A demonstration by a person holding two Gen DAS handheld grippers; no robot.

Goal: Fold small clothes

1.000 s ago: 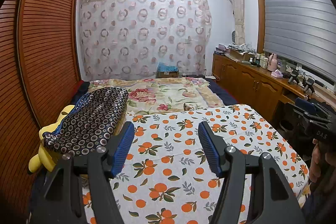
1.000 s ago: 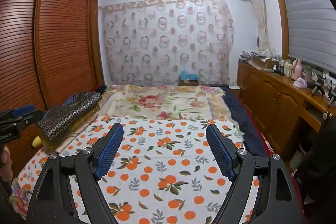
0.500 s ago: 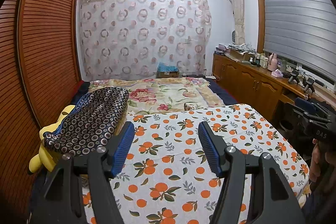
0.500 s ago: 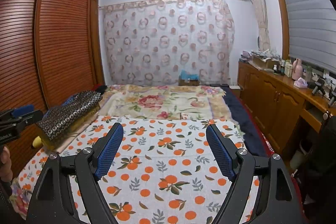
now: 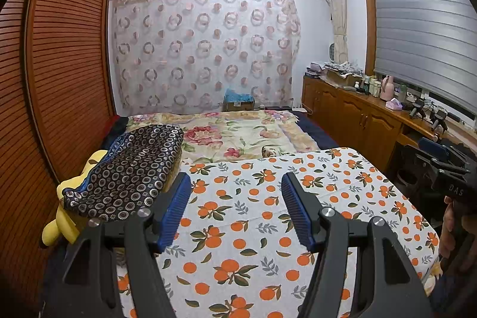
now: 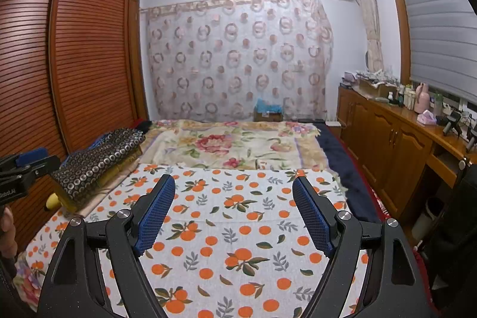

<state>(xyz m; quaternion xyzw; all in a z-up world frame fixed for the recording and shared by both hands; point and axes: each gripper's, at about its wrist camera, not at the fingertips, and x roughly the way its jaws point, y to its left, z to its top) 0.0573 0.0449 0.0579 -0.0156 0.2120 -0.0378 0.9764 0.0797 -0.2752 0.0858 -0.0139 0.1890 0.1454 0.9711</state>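
Observation:
A white sheet printed with oranges (image 5: 268, 216) lies flat over the near part of the bed; it also shows in the right wrist view (image 6: 232, 228). A dark folded cloth with a ring pattern (image 5: 131, 172) lies at the bed's left side, also in the right wrist view (image 6: 98, 160). My left gripper (image 5: 235, 195) is open and empty above the orange sheet. My right gripper (image 6: 232, 198) is open and empty above the same sheet. No small garment shows between the fingers.
A floral blanket (image 5: 238, 133) covers the far half of the bed. A yellow plush toy (image 5: 68, 216) lies under the dark cloth. A slatted wooden wardrobe (image 5: 59, 64) stands left, a wooden cabinet (image 5: 357, 121) with clutter right, a curtain (image 5: 205, 49) behind.

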